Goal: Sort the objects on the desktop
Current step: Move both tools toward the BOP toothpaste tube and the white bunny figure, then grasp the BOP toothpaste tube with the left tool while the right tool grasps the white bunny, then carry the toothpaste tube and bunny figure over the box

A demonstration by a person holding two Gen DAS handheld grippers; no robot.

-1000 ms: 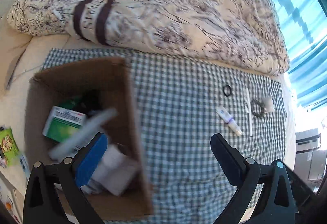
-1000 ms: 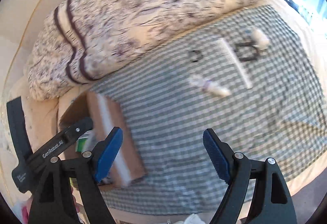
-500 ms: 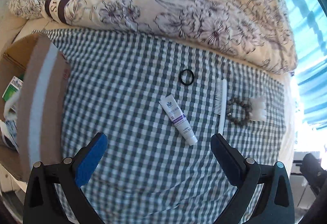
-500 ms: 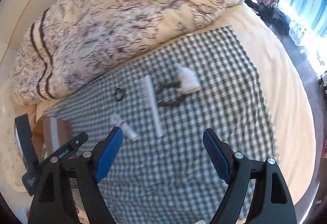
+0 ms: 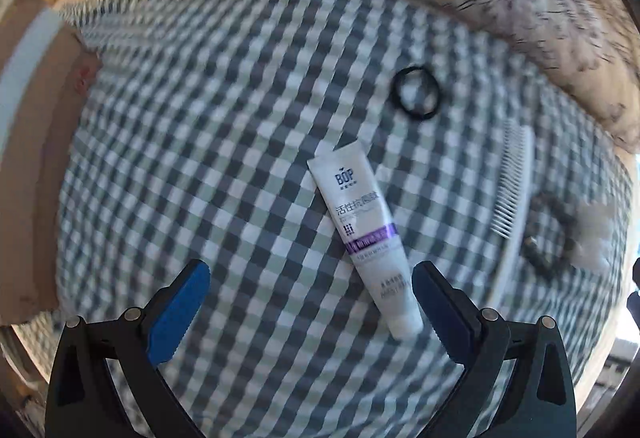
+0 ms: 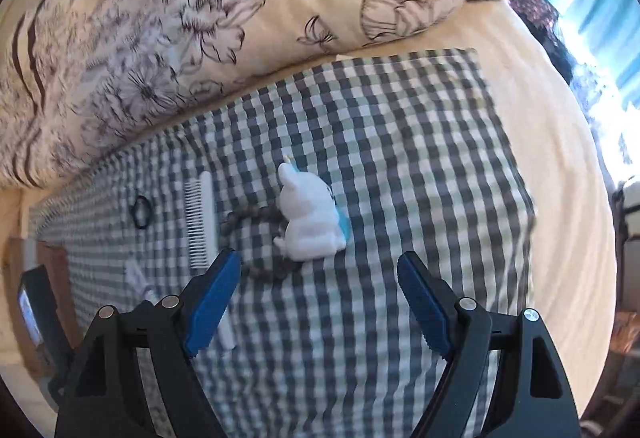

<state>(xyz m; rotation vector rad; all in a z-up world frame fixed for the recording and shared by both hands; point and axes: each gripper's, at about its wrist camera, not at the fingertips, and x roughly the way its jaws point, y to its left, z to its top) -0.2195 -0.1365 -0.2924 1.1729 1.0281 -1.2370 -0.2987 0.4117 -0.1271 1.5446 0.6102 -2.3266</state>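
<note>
Both my grippers hang spread wide and empty over a green checked cloth (image 5: 224,166). My left gripper (image 5: 310,296) looks down on a white tube (image 5: 362,234) with a purple band, lying flat on the cloth with its cap end just inside my right-hand finger. Beyond the tube lies a black hair tie (image 5: 416,93); to the tube's right, a white comb (image 5: 512,190), then a bead bracelet (image 5: 546,234) blurred against a pale shape I cannot make out here. A cardboard box (image 5: 36,174) is cut off at the left edge.

My right gripper (image 6: 319,296) shows that shape clearly: a white toy figure (image 6: 310,220) with blue trim, touching the bracelet, just ahead of my fingers. Here the tube is mostly hidden behind my left-hand finger. A floral quilt (image 6: 192,10) borders the cloth's far side.
</note>
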